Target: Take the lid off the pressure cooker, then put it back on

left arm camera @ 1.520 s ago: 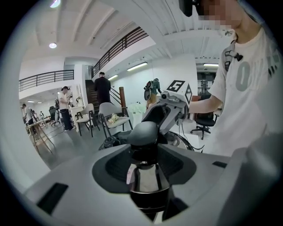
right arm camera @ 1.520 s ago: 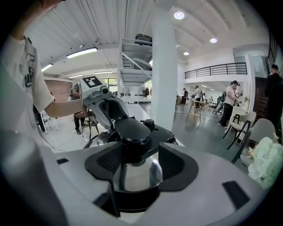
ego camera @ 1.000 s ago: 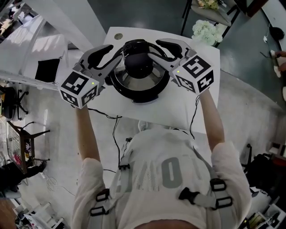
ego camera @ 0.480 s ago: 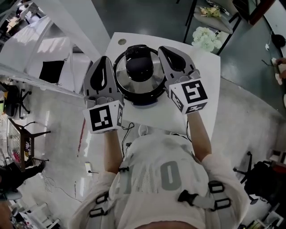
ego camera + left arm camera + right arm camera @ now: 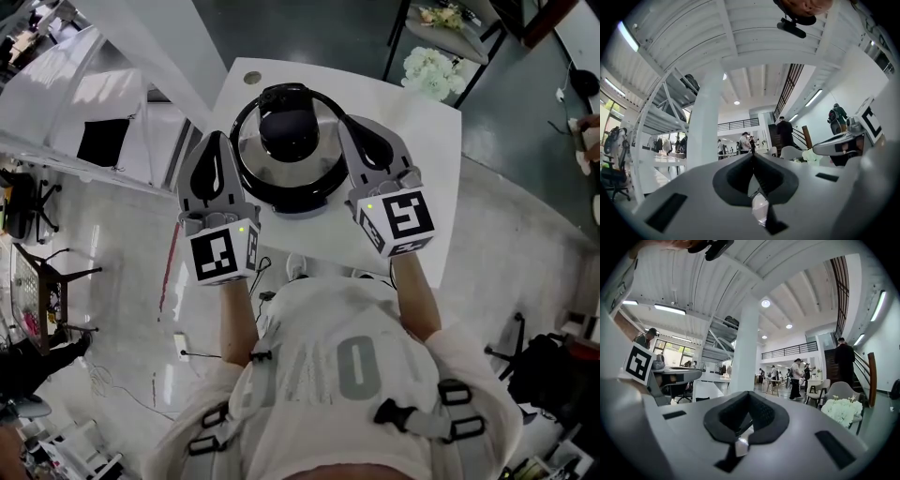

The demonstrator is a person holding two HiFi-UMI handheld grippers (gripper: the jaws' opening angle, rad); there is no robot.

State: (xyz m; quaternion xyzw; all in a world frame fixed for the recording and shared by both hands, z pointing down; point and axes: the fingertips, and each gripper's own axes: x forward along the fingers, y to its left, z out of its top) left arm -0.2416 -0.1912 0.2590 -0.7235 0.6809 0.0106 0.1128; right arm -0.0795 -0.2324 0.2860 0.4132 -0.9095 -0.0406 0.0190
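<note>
Both of your tools have pulled back toward you since a second ago. Then they reached in over the cooker's top with jaws spread; now they flank it with jaws closed. Nearest you, the left tool [image 5: 215, 141] lies along the 9 o'clock side of the pressure cooker [image 5: 286, 202], and the right tool [image 5: 350, 124] lies along its 3 o'clock side. Each has its jaws pressed together with nothing between them, and both gripper views look out across the room past bare pads. From above you can't tell whether either tool touches the pot's rim.

At your 12 o'clock the cooker stands on the white desk [image 5: 422, 131] with its lid [image 5: 314, 161] seated on it and the black knob [image 5: 286, 131] in the middle. That fits a lid never lifted as well as one set back on.

Judge the lid heavy and rigid, with polished steel that is likely slick under the pads. The black knob looks the better hold: it is matte, raised and centred, so the weight should hang level.

Farther off, at 1 o'clock beyond the desk, stand white flowers [image 5: 429, 70].
</note>
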